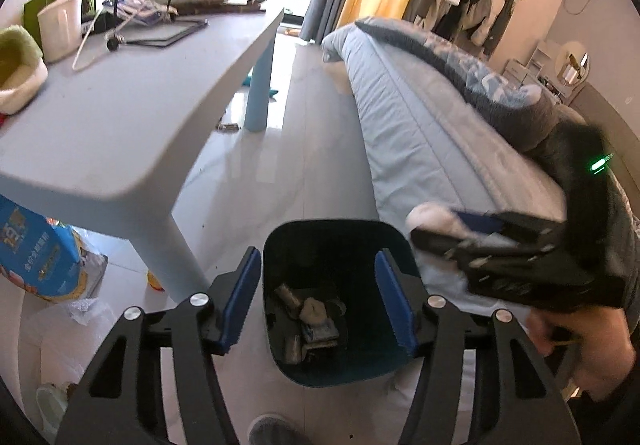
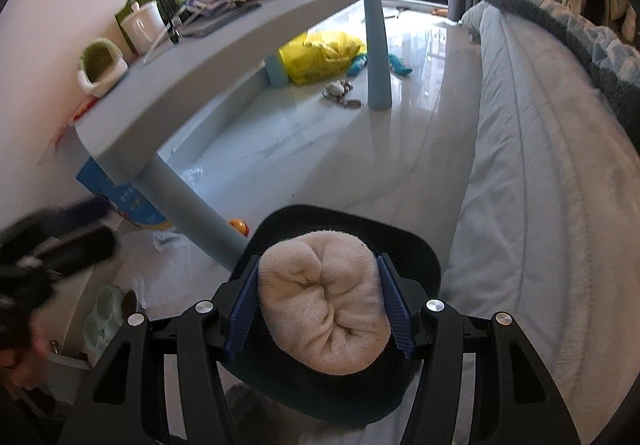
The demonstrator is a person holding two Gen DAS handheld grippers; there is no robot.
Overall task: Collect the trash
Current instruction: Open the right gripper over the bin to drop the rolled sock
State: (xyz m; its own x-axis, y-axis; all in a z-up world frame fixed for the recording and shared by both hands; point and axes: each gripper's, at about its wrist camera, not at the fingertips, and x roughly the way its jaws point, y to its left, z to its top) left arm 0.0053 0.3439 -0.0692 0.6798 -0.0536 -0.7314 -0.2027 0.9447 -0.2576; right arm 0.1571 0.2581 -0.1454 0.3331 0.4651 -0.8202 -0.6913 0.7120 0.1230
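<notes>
A dark trash bin (image 1: 352,367) stands on the floor between the table and the bed, with several scraps of trash (image 1: 312,321) at its bottom. My left gripper (image 1: 318,299) is open and empty, hovering above the bin's mouth. My right gripper (image 2: 320,305) is shut on a cream rolled-up sock (image 2: 324,305) and holds it just above the bin (image 2: 420,249). In the left wrist view the right gripper (image 1: 432,225) comes in from the right over the bin's rim, with the sock (image 1: 430,219) at its tip.
A light-blue table (image 1: 120,117) stands left with slippers, a cup (image 1: 60,27), a green bag and a hanger on it. A bed (image 1: 424,125) runs along the right. A blue bag (image 1: 36,253) and plastic wrappers lie under the table. A yellow bag (image 2: 320,55) lies further back.
</notes>
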